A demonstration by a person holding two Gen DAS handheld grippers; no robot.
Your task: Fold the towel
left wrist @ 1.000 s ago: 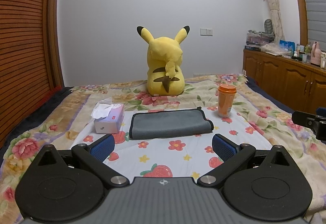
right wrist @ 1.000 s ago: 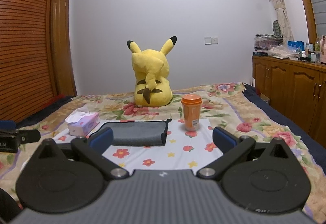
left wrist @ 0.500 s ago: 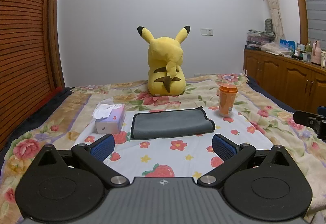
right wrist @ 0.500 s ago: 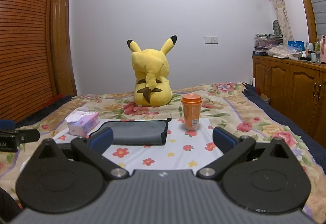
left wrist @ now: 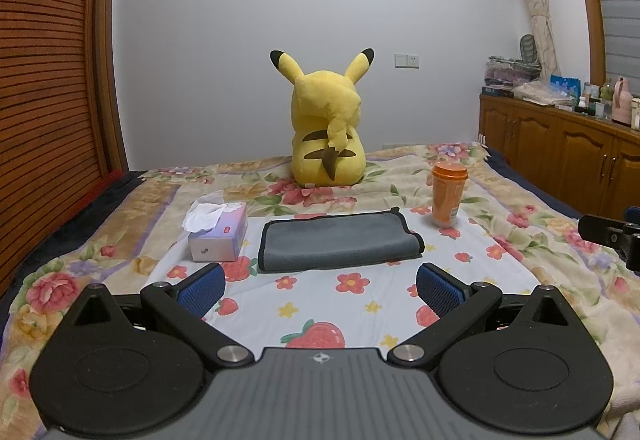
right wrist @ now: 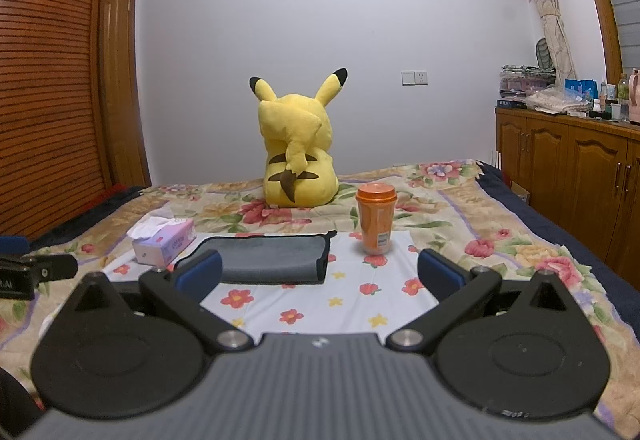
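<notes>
a: where is the grey towel [left wrist: 338, 244]?

b: on the flowered bed [left wrist: 120, 224], already doubled, between a tissue box [left wrist: 218, 236] and an orange cup [left wrist: 448, 193].

a: and the grippers?

b: the left gripper [left wrist: 320, 290] and right gripper [right wrist: 320, 272] hover released and empty, short of it. next, probably reach its edge. compared with earlier, the left view has crept slightly back.

**2 low wrist views facing the far wall**

Both cameras are looking forward over the bed [left wrist: 120, 240] from low near its foot. Both are sharing the towel [left wrist: 336, 240] [right wrist: 276, 256], plush toy [left wrist: 328, 127] [right wrist: 298, 143] and cup [left wrist: 448, 193] [right wrist: 376, 217]. The right view is sitting further right, slightly nearer.
</notes>
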